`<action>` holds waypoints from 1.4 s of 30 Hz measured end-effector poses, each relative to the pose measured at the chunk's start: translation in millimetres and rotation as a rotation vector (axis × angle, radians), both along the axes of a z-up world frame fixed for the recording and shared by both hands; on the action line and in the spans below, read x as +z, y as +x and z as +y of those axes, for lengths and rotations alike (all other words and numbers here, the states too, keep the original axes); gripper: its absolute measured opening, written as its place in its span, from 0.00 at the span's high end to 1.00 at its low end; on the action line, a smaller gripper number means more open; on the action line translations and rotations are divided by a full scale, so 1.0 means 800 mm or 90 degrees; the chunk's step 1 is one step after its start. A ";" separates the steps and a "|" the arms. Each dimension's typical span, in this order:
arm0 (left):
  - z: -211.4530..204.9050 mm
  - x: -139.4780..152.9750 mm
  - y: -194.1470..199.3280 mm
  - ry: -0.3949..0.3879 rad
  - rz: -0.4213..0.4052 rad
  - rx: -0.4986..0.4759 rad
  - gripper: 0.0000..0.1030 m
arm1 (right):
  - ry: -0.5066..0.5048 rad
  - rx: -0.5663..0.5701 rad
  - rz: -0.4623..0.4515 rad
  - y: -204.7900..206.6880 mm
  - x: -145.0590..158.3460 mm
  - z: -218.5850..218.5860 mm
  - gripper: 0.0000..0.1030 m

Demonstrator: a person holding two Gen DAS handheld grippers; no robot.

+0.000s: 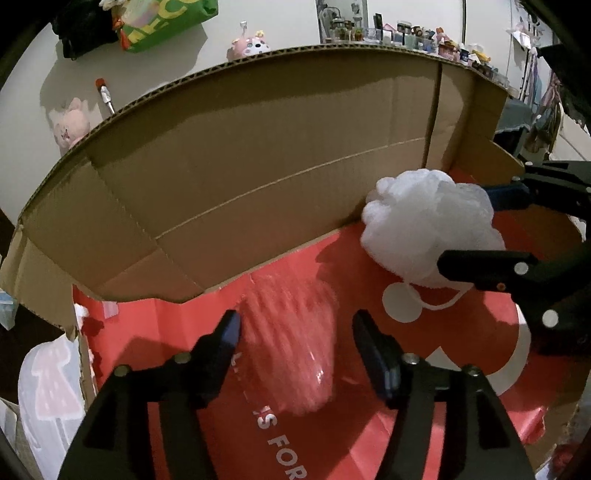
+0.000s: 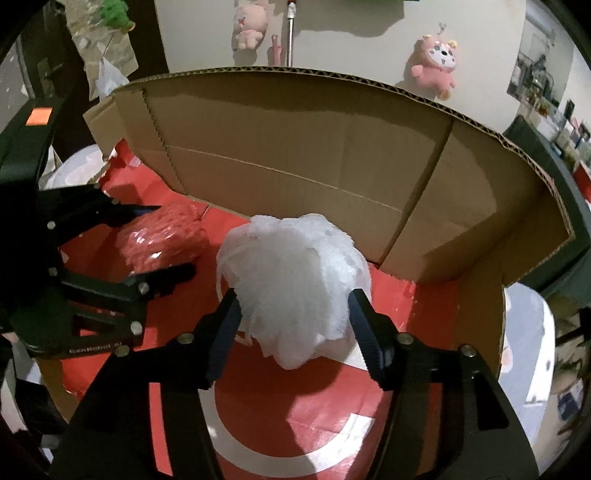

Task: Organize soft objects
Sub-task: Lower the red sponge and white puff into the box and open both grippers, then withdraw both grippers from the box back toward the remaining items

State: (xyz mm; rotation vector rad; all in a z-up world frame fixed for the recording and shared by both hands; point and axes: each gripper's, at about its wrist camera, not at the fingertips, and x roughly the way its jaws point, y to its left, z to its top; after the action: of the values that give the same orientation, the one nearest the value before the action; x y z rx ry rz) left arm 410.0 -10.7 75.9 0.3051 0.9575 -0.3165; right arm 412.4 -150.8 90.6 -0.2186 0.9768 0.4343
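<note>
Both grippers reach into a cardboard box whose floor is lined with red printed paper. My left gripper stands open; a pink soft mesh bundle, blurred, lies between its fingers, with a gap on the right side. My right gripper is open around a white mesh bath puff, which rests on the red paper against the box's far wall, its cord loop trailing beneath.
Tall cardboard walls close in the far side and both ends. Beyond them, pink plush toys lie on a white surface. A green bag and a cluttered shelf sit further off. White patterned fabric lies outside the box's left.
</note>
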 end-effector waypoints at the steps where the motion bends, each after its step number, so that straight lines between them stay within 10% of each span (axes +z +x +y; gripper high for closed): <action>1: 0.001 0.000 0.000 0.000 0.000 0.001 0.33 | 0.006 -0.002 0.004 0.001 0.000 -0.002 0.38; 23: 0.028 0.060 -0.055 -0.096 -0.052 0.058 0.09 | 0.047 -0.038 -0.021 -0.027 0.043 -0.020 0.25; 42: 0.047 0.184 -0.262 -0.208 -0.247 0.058 0.00 | 0.121 -0.049 -0.217 -0.251 0.186 -0.061 0.13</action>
State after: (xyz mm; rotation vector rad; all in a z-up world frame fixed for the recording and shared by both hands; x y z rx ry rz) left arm 200.5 26.6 223.2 0.0195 0.5249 -0.3115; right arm 211.4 -199.7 239.1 -0.0792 0.6030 0.4011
